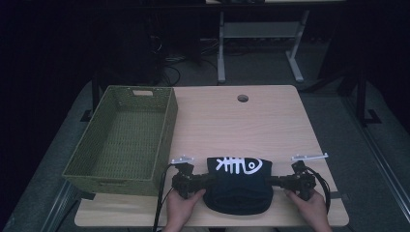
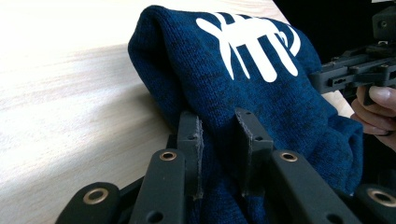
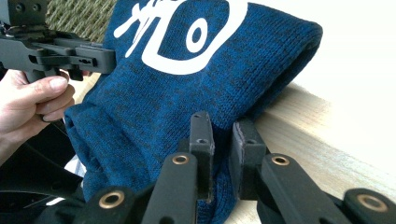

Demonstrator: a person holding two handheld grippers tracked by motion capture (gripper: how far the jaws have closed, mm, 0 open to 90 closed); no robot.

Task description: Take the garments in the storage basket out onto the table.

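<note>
While dark blue knitted beanie with white fishbone print (image 1: pixel 238 186) lay flat, left gripper (image 2: pixel 219 140) and right gripper (image 3: pixel 224 140) pinched opposite edges — likely for lift into green woven basket (image 1: pixel 121 140).

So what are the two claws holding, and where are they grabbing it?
Both hold the dark blue knitted hat with the white fish-bone picture. The left claw pinches a fold of knit at one side, and the right claw pinches the opposite side.

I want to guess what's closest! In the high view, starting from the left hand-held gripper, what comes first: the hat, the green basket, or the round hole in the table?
1. Hat: pinched in the left hand-held gripper, just to its right.
2. Basket: to its left, its near corner close by.
3. Hole: far across the table, near the back edge.
</note>
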